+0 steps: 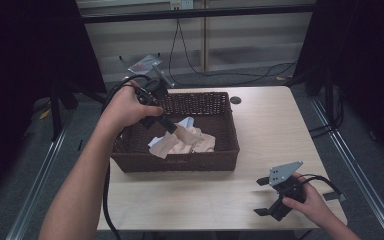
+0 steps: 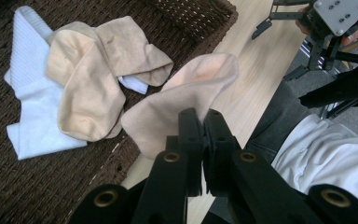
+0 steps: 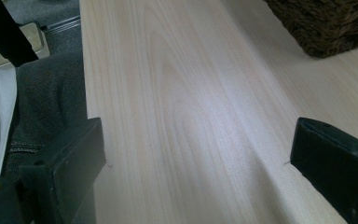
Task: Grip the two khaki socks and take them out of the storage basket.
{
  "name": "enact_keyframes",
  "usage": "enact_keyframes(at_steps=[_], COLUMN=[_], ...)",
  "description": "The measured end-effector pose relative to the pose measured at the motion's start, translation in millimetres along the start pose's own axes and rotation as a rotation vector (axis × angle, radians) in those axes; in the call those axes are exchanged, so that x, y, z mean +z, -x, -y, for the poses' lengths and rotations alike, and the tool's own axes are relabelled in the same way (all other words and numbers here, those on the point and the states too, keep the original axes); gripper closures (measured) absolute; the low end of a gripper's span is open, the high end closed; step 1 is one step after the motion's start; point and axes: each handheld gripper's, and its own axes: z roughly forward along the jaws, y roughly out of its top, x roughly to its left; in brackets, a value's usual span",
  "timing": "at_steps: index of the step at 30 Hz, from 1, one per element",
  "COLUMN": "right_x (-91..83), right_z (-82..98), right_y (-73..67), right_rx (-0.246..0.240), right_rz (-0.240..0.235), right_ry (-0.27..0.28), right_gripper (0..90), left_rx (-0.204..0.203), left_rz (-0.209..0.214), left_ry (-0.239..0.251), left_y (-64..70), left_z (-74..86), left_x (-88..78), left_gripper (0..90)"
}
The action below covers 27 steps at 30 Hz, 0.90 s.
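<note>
Left claw [image 2: 200,122] pinches peach sock [image 2: 186,93] above basket [image 1: 180,162].

Both forearms reach in from the near edge, each hand gripping a hand-held gripper.

The left forearm [image 1: 82,175] stretches far forward and up the left side, bare to the elbow, its hand [image 1: 125,106] wrapped around the left hand-held gripper [image 1: 172,129], which angles down and to the right; in the left gripper view its two black jaws are pressed together, pinching pale fabric between them. The right hand [image 1: 310,200] sits low at the near right corner of the worktop, holding the right hand-held gripper [image 1: 264,196] with its grey three-cornered plate on top, pointing left; in the right gripper view its jaws stand wide apart with nothing between them.
</note>
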Motion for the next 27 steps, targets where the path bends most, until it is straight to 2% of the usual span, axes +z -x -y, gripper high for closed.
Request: enact_keyframes(at_steps=[6, 7, 9, 16, 18, 27], right_x=[0.2, 0.2, 0.4, 0.1, 0.3, -0.2], right_z=[0.0, 0.0, 0.1, -0.1, 0.0, -0.2], right_y=[-0.1, -0.1, -0.1, -0.3, -0.6, -0.7], right_rx=[0.001, 0.001, -0.002, -0.001, 0.002, 0.001], right_rz=[-0.001, 0.000, 0.001, 0.002, -0.003, 0.002], right_ry=[-0.001, -0.001, -0.001, -0.001, -0.001, -0.004], right_gripper=[2.8, 2.9, 2.8, 2.8, 2.8, 2.8], left_rx=[0.015, 0.026, 0.023, 0.056, 0.059, 0.092], left_rz=[0.015, 0.016, 0.016, 0.039, 0.030, 0.021], left_ry=[0.004, -0.012, 0.003, -0.026, -0.017, -0.052], left_y=[4.0, 4.1, 5.8, 10.4, 11.2, 15.4], left_z=[3.2, 3.0, 4.7, 10.2, 11.1, 15.0], left_x=[2.4, 2.1, 4.9, 16.9, 19.1, 34.3], left_gripper=[87.7, 87.7, 87.6, 87.2, 87.1, 87.0])
